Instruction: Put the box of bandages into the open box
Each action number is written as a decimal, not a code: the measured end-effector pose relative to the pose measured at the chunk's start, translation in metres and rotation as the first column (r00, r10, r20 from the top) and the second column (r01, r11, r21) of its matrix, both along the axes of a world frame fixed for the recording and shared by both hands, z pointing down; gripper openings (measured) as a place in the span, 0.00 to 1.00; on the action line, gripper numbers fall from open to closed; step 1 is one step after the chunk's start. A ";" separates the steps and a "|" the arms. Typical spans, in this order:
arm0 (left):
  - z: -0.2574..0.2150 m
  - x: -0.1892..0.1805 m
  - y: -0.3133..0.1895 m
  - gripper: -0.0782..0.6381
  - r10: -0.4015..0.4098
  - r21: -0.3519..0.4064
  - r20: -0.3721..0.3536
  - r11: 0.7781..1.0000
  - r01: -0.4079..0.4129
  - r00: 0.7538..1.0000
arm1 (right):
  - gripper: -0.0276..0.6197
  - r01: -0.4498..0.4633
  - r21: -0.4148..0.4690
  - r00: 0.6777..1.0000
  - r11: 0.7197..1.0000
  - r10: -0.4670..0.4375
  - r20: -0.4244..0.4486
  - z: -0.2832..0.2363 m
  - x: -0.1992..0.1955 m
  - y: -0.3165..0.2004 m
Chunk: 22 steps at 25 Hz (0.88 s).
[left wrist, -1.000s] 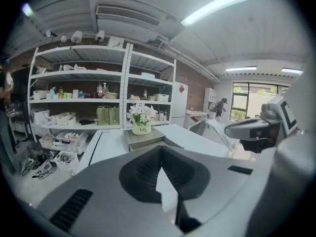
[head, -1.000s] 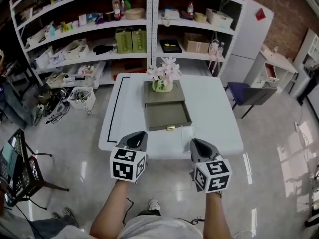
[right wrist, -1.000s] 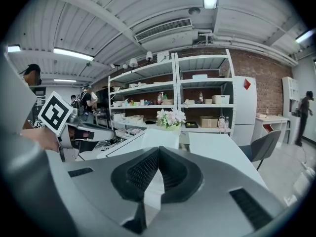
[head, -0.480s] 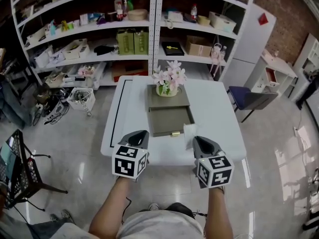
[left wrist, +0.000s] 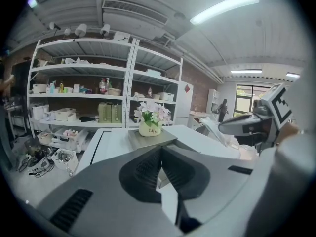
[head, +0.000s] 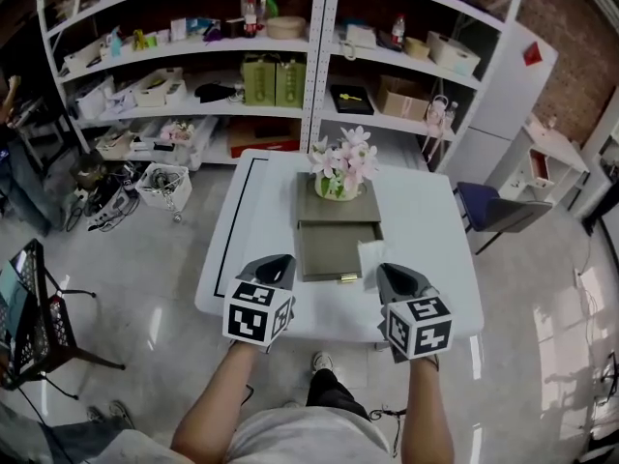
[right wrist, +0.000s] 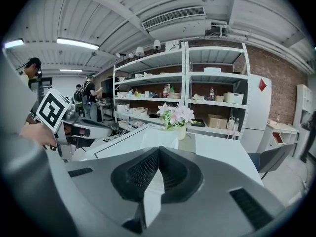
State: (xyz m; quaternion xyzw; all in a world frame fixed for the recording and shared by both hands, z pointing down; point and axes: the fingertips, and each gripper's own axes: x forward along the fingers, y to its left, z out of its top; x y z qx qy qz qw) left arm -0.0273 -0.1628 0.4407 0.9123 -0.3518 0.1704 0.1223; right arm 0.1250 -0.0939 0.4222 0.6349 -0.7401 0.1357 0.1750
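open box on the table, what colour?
The open box is plain olive grey, no pattern. It shows best in the head view.

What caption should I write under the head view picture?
Left claw and right claw, both shut, hover at the table edge near the open box and white bandage box.

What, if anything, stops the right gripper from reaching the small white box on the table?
Probably nothing, so yes. The white box lies just ahead of the right gripper, with nothing between them. Its jaws are shut, though, so they would need opening first.
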 end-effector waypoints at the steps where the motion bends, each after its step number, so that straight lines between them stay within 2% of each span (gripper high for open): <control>1: 0.001 0.003 -0.005 0.11 -0.003 -0.001 0.002 1.000 0.003 1.000 | 0.05 0.008 -0.005 1.000 1.000 -0.008 -0.003 0.002 0.003 -0.006; 12: 0.023 0.038 -0.057 0.11 -0.054 -0.041 0.027 0.998 0.055 0.998 | 0.05 0.105 -0.080 0.994 0.991 -0.105 -0.002 0.024 0.033 -0.072; 22: 0.031 0.053 -0.095 0.11 -0.113 -0.059 0.037 0.992 0.115 0.993 | 0.05 0.212 -0.159 0.976 0.964 -0.216 -0.012 0.049 0.040 -0.114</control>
